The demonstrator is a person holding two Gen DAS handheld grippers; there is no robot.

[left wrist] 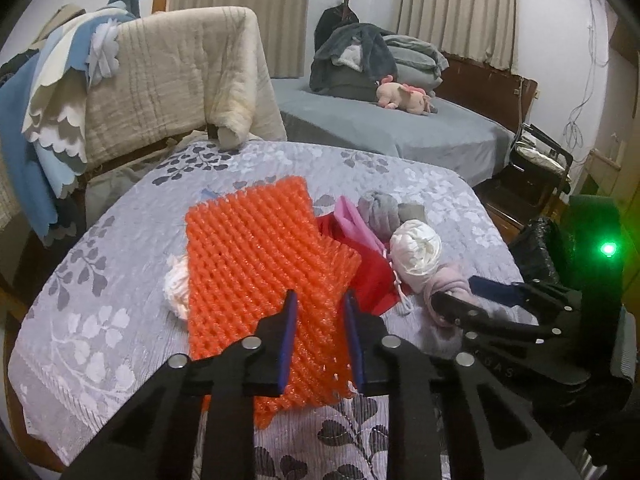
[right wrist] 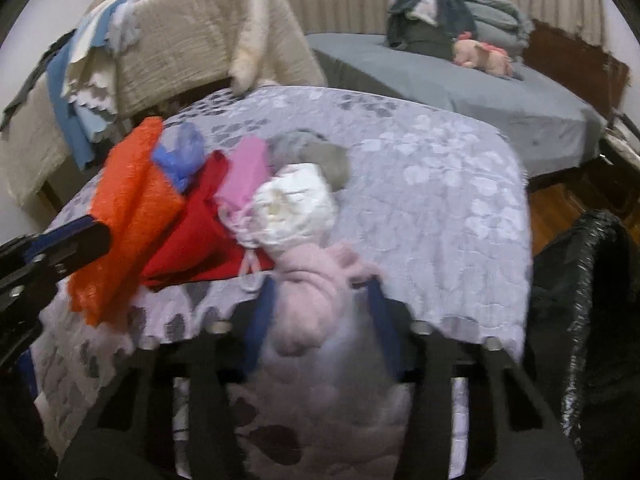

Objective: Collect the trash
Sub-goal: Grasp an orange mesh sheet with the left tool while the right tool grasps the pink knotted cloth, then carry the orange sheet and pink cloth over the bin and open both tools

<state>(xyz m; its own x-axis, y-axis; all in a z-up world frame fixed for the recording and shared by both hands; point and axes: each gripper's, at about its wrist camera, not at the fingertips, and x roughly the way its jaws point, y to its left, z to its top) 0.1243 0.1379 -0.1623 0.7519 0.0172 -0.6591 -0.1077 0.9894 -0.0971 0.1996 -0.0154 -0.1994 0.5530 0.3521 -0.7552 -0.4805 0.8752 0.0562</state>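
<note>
From the left wrist: the left tongs [left wrist: 320, 300] sit low in the middle of the frame, clenched on the near edge of the orange foam net [left wrist: 256, 264], its mesh squeezed between the blue pads. The net lies flat on the table [left wrist: 440, 184], under a leaf-patterned cloth, with a white crumpled wad [left wrist: 176, 284] peeking out at its left edge. To its right there's a red bag [left wrist: 374, 280], a pink piece [left wrist: 352, 216], a grey bundle [left wrist: 380, 210] and a white ball of plastic [left wrist: 416, 250]. Lower right, the right tongs [left wrist: 460, 292] are closed around a pale pink wad [left wrist: 444, 280]. I'd lift the net gently, since foam mesh tears and could drag the red bag along.

Over to the right wrist, and it's blurry: the right tongs [right wrist: 322, 280] grip the pale pink wad [right wrist: 316, 300] at bottom centre, both pads against its sides. The orange foam net [right wrist: 128, 208] shows at left, the left tongs [right wrist: 88, 228] on it. At the right edge sits a black trash bag [right wrist: 580, 300], standing beside the table; I can't see what's inside. Both loads look bound for it, one at a time so the mouth doesn't snag.
</note>
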